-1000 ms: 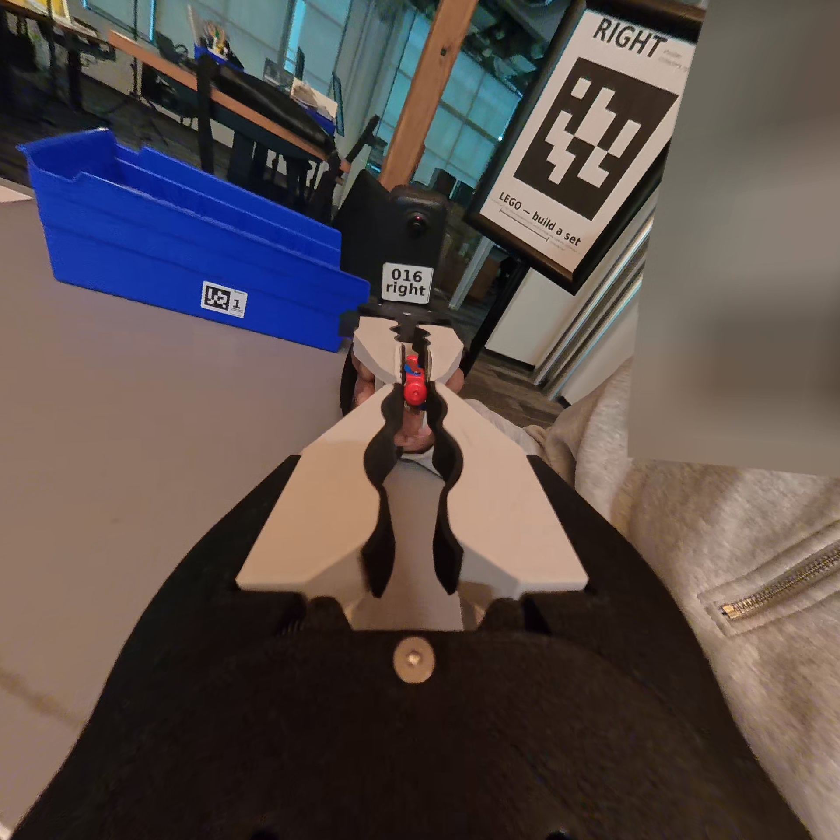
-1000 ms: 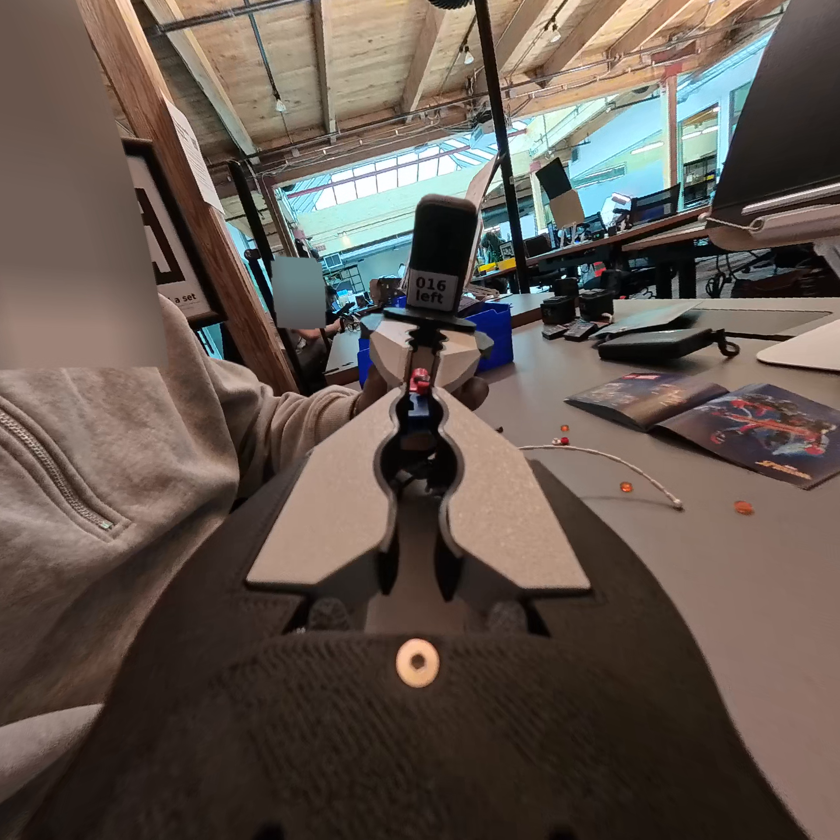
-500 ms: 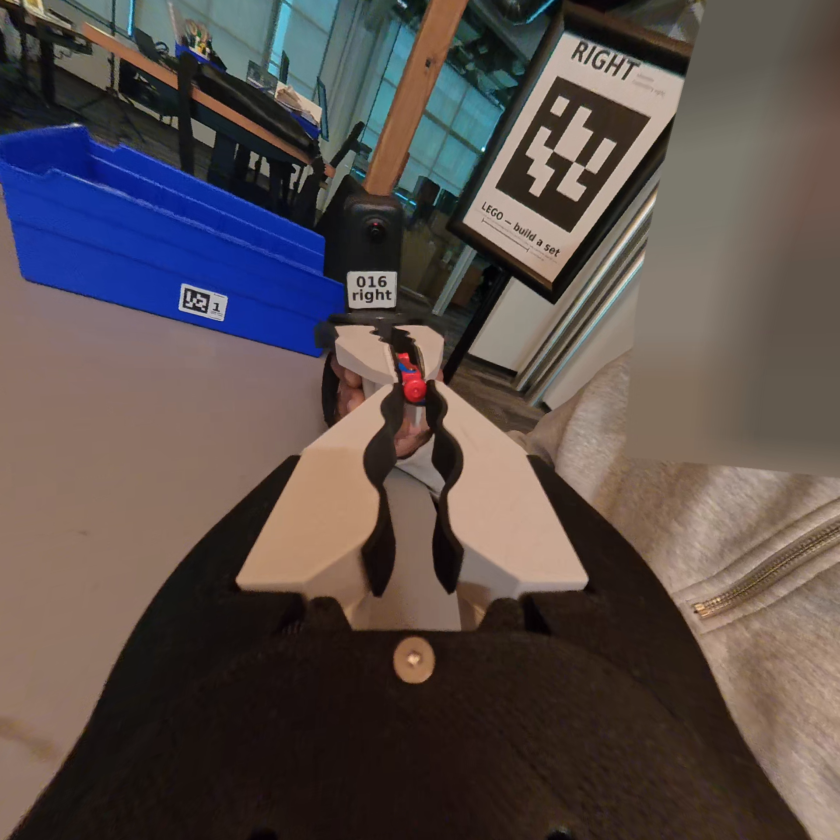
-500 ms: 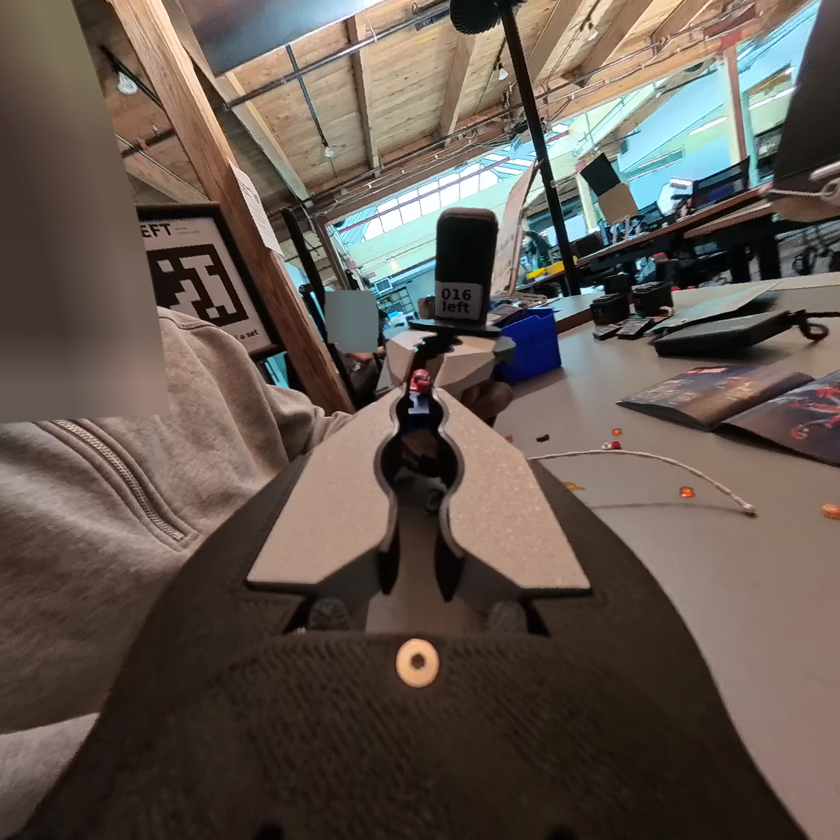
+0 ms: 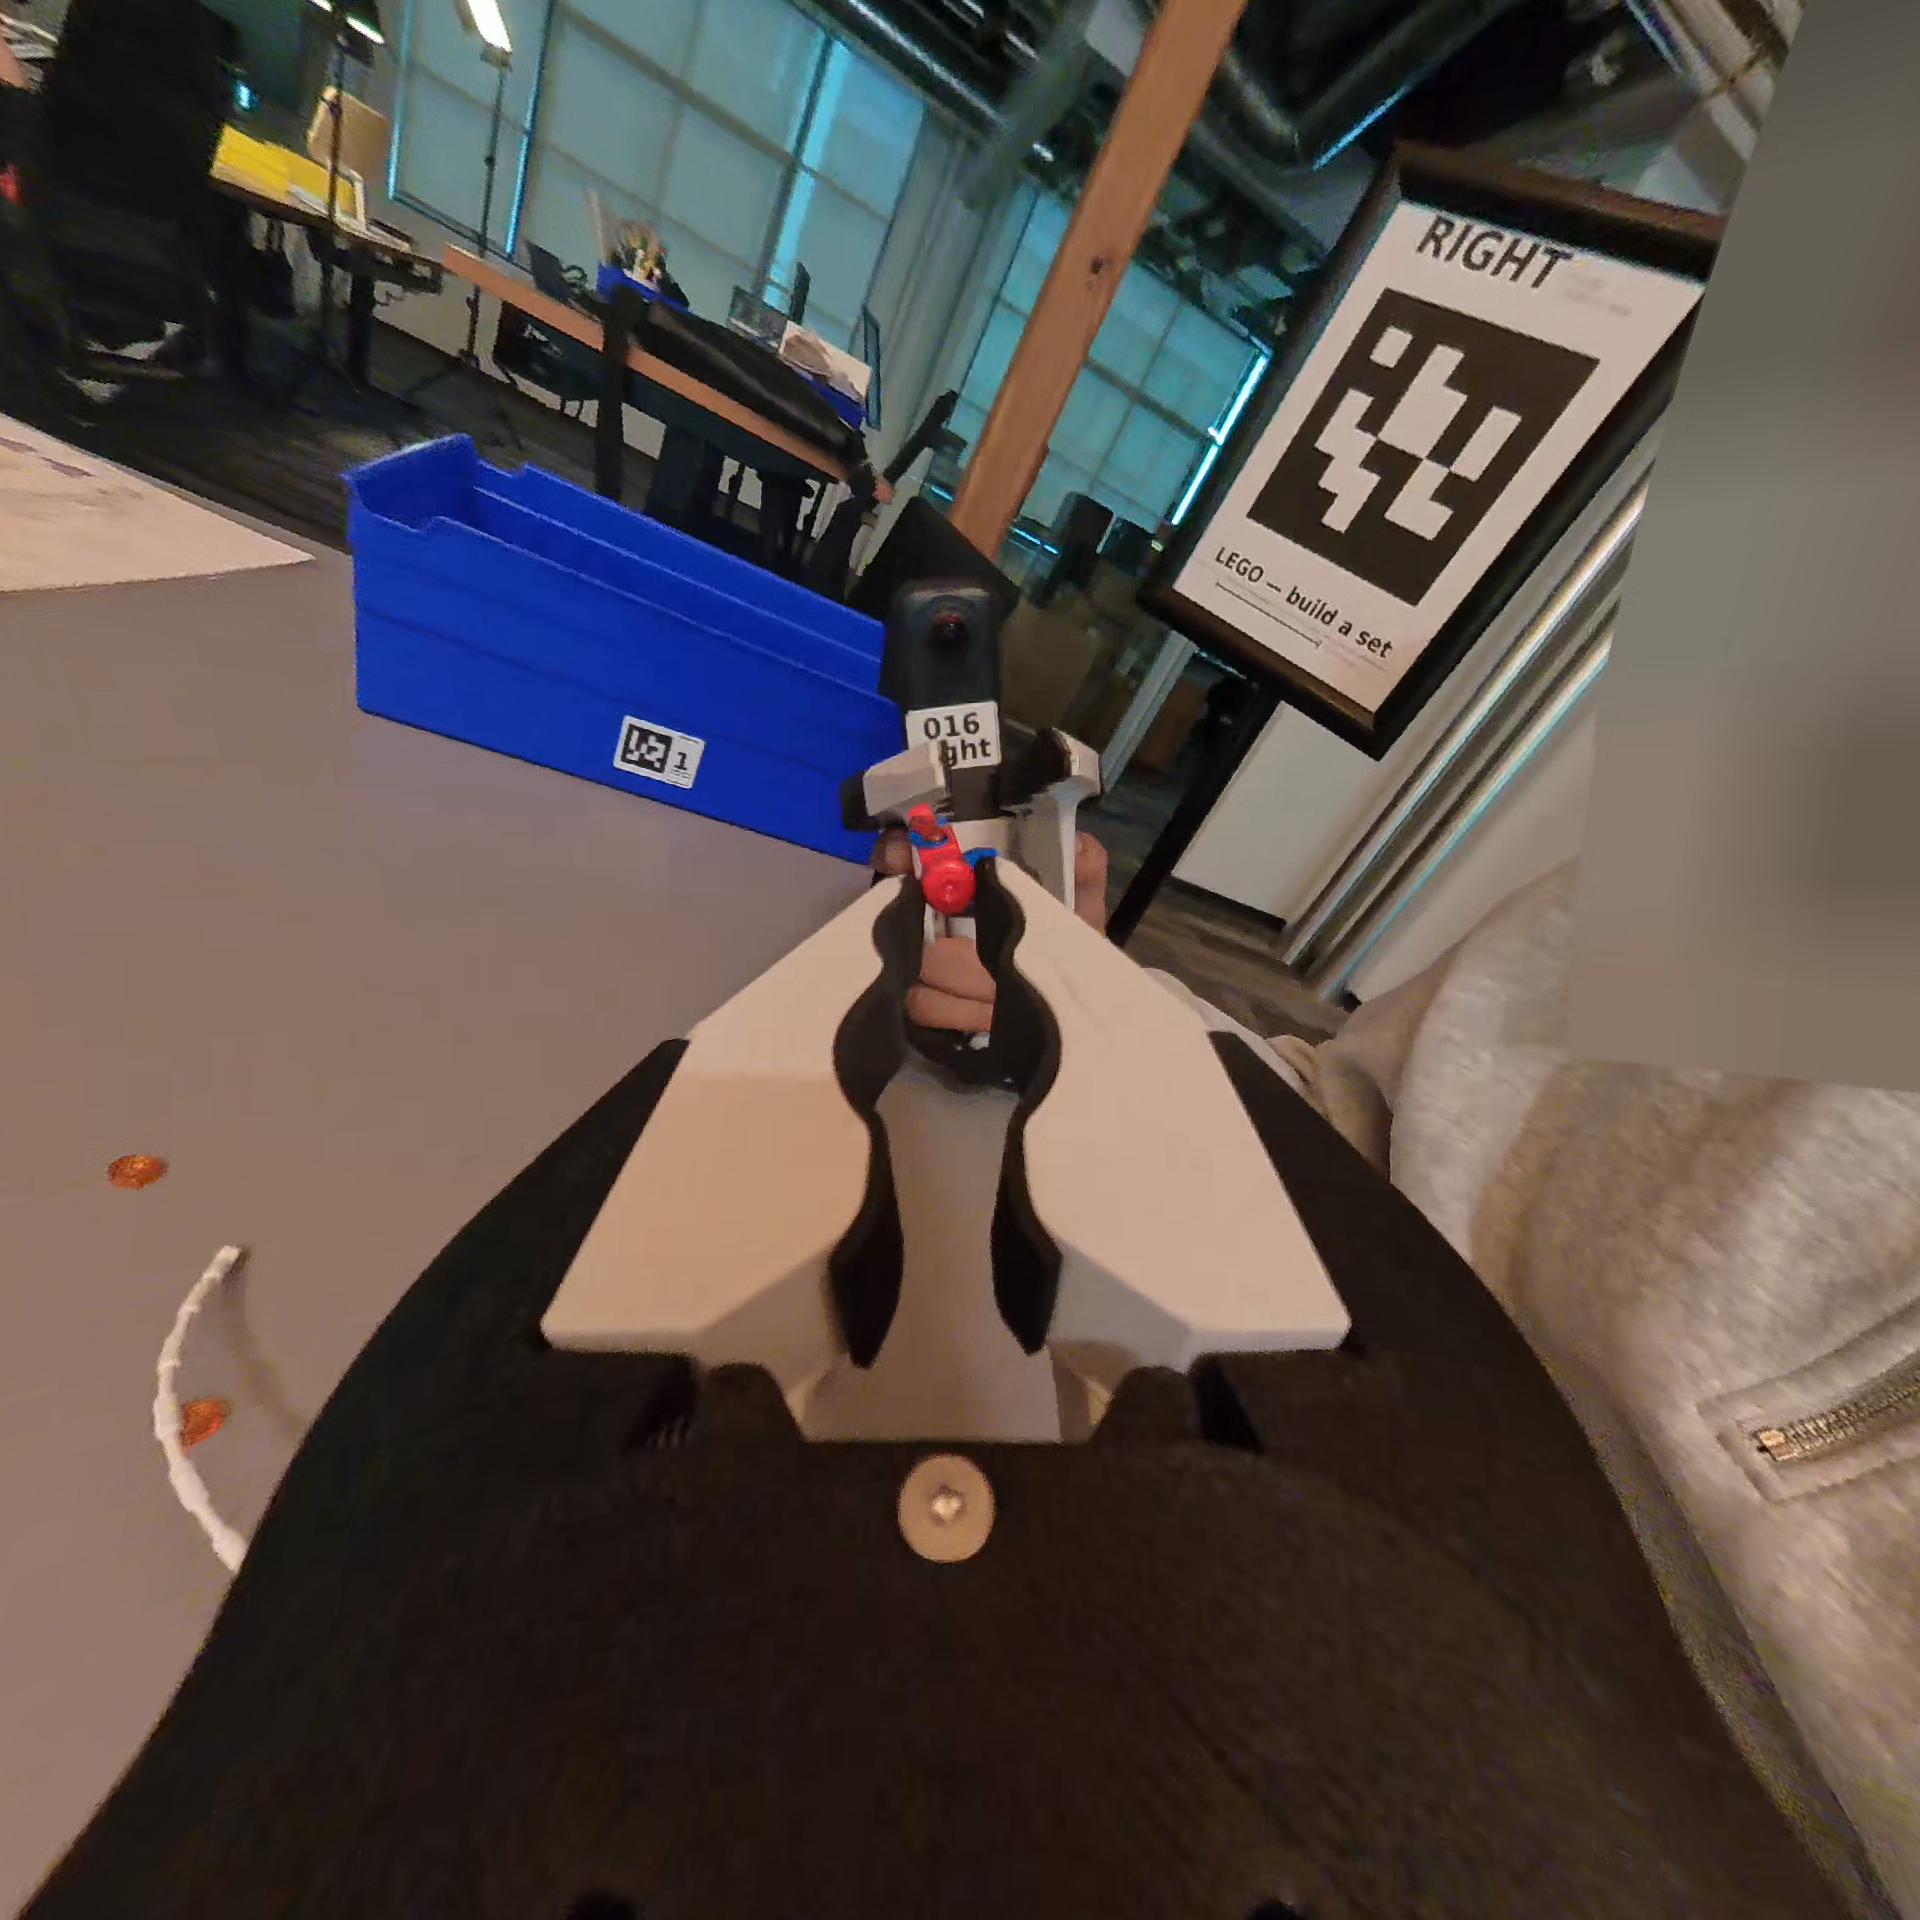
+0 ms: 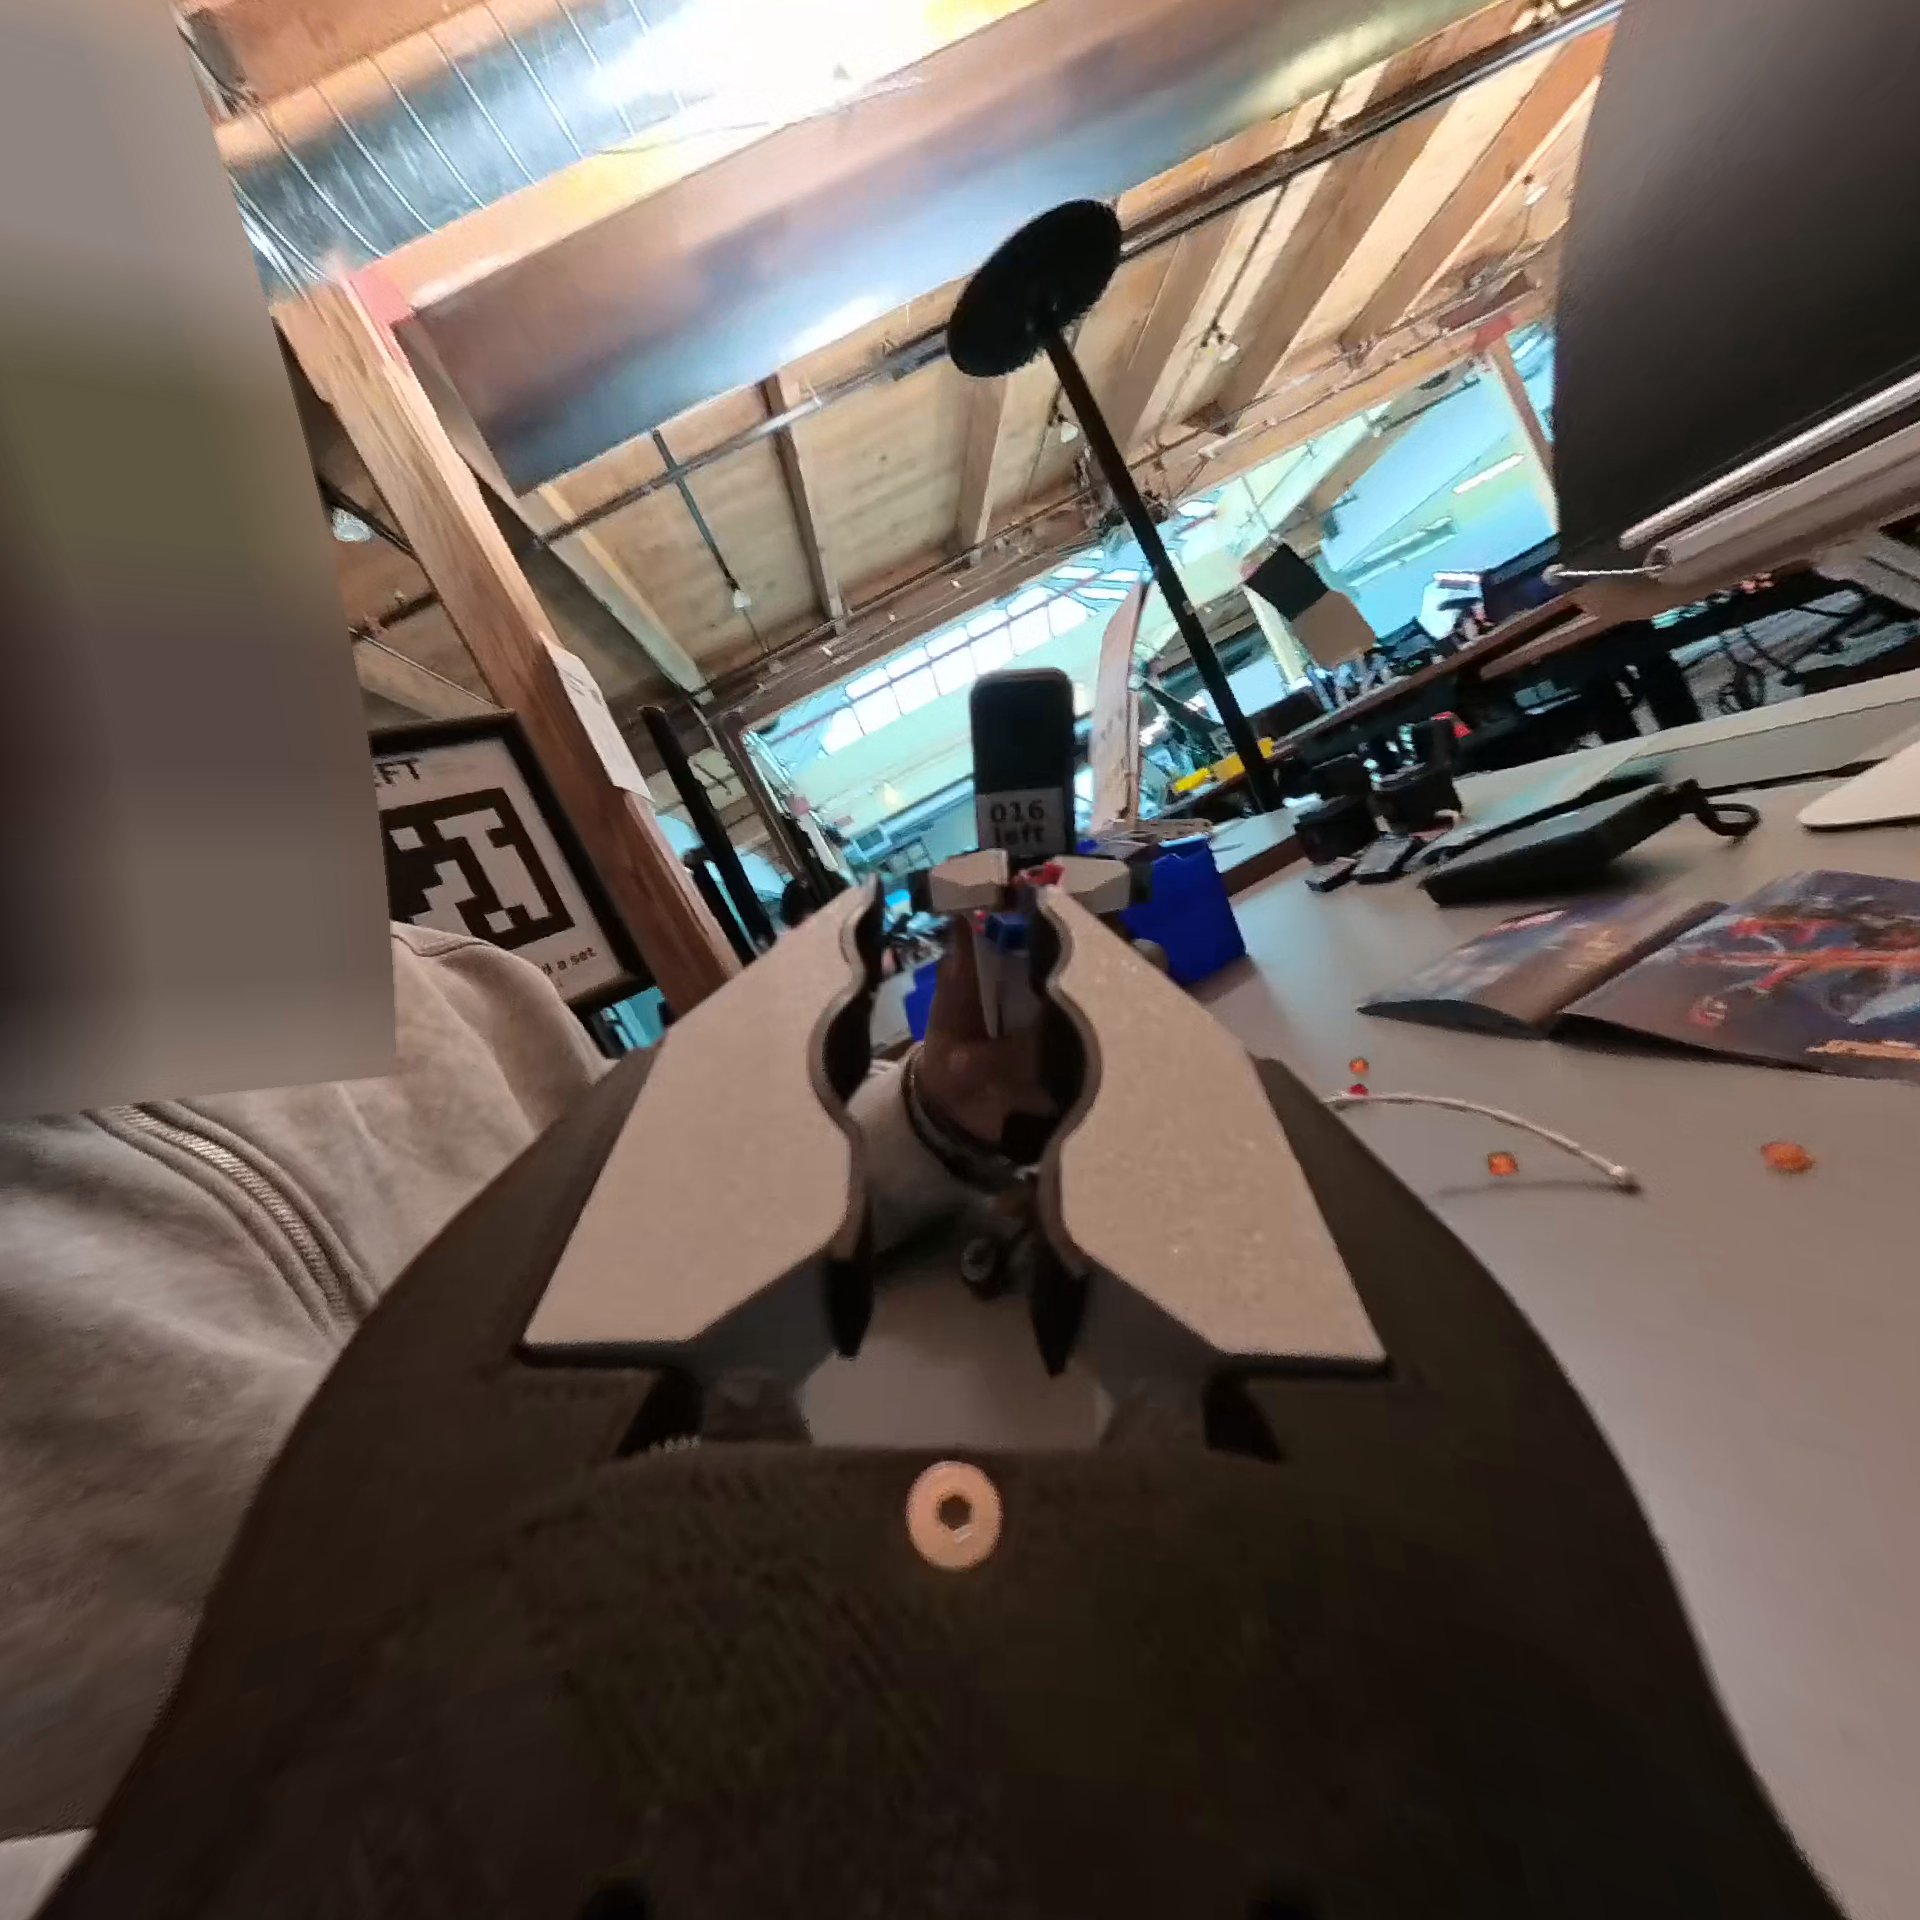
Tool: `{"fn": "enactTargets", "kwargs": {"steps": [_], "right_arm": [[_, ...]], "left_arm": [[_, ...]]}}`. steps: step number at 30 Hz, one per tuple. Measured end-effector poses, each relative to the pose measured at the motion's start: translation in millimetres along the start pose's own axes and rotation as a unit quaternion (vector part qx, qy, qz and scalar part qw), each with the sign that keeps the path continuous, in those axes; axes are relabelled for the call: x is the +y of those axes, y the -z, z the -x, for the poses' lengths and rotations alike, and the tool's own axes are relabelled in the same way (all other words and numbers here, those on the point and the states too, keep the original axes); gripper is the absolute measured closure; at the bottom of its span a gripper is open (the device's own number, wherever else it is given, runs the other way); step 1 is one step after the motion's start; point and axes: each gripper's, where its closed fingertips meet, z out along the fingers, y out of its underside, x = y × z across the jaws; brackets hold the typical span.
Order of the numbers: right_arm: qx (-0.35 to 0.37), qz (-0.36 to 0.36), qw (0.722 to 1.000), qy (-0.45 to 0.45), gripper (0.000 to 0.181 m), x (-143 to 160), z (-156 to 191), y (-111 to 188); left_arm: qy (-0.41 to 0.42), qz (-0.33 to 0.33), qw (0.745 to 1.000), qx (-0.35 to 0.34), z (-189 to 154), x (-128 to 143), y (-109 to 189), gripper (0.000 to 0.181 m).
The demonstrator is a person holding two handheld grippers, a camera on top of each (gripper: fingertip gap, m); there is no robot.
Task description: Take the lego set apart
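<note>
Tilting away from the head-on line it held a second ago, the small red-and-blue lego figure point(image 5: 943, 878) is now sitting at centre frame with the left gripper point(image 5: 948, 914) pinching its red end, fingers nearly closed. Facing it just above, the right gripper point(image 6: 961, 935) is spreading wide and apparently letting go, so the piece is probably separating, while the blue bin point(image 5: 582, 634) is waiting at middle left

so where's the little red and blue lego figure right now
In the left wrist view the lego figure sits pinched at the tips of the left gripper, up off the table, with the open right gripper facing it just beyond and the blue bin behind-left.
</note>
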Motion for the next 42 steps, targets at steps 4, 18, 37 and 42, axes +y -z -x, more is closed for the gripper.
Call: {"fn": "enactTargets", "kwargs": {"steps": [4, 18, 37, 42], "right_arm": [[0.061, 0.034, 0.996, 0.051, 0.15, 11.0, -13.1, -4.6], [0.041, 0.084, 0.995, 0.025, 0.173, 32.4, -11.1, -14.5], [0.019, 0.107, 0.993, 0.052, 0.176, 35.1, 3.6, -16.0], [0.017, 0.111, 0.993, 0.048, 0.176, 34.1, 4.7, -14.7]], "left_arm": [[-0.007, 0.008, 1.0, -0.001, -1.3, 2.3, -1.4, 0.172], [-0.024, 0.043, 0.999, 0.016, -10.4, 16.8, -10.9, 0.172], [0.016, 0.053, 0.998, 0.026, -23.1, 23.9, -24.9, 0.173], [0.02, 0.053, 0.998, 0.013, -22.5, 22.4, -25.7, 0.173]]}}
